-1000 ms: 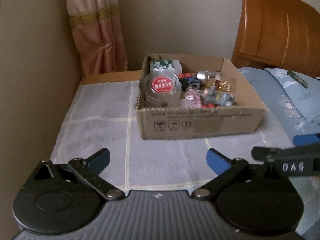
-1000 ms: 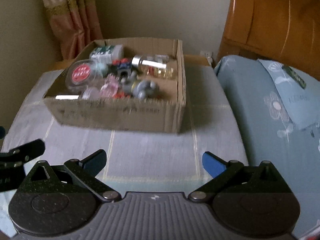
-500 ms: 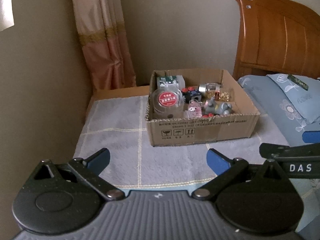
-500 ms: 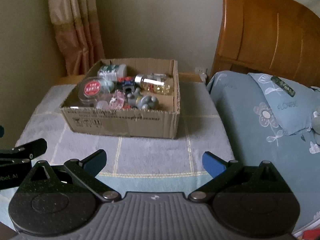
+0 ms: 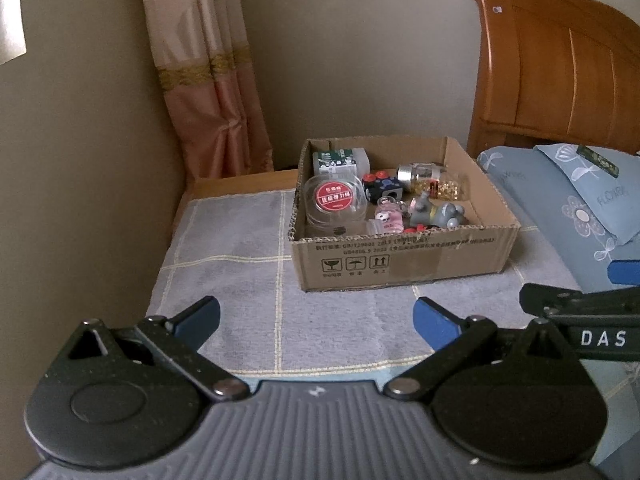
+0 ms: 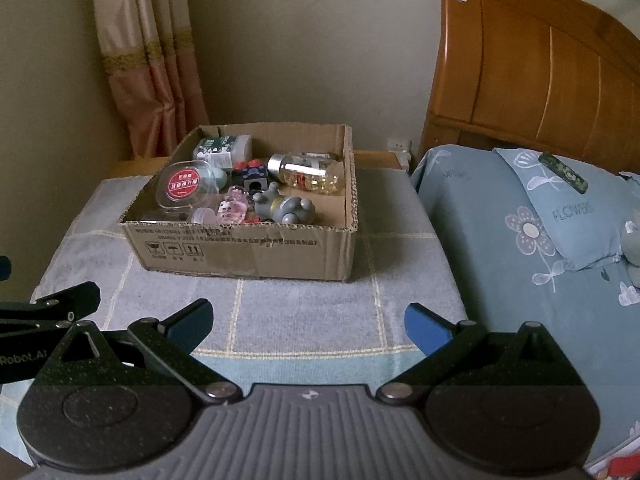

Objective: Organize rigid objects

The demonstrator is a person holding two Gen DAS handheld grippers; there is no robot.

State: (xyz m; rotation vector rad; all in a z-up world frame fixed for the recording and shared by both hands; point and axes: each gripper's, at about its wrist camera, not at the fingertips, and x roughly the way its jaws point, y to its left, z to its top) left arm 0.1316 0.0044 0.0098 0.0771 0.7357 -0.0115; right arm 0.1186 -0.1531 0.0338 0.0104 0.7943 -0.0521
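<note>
An open cardboard box [image 5: 404,256] [image 6: 248,250] sits on a grey checked cloth. Inside lie a clear round tub with a red label [image 5: 335,200] [image 6: 184,184], a green-and-white container [image 5: 340,160] [image 6: 222,148], a glass bottle of yellow capsules [image 5: 434,178] [image 6: 310,172], a grey animal figure [image 5: 436,212] [image 6: 286,208], a pink charm [image 5: 386,212] [image 6: 234,208] and a black cube with red buttons [image 5: 382,186] [image 6: 250,174]. My left gripper [image 5: 316,316] and right gripper [image 6: 306,318] hover open and empty well in front of the box.
The cloth-covered stand [image 5: 240,264] is hemmed by a wall and pink curtain [image 5: 212,80] on the left. A bed with blue floral bedding [image 6: 520,240] and a wooden headboard [image 6: 532,64] lies to the right. A wall socket [image 6: 398,146] sits behind the box.
Both grippers have drawn back and risen from the box, which now looks smaller and farther. Their fingers stayed open and empty.
</note>
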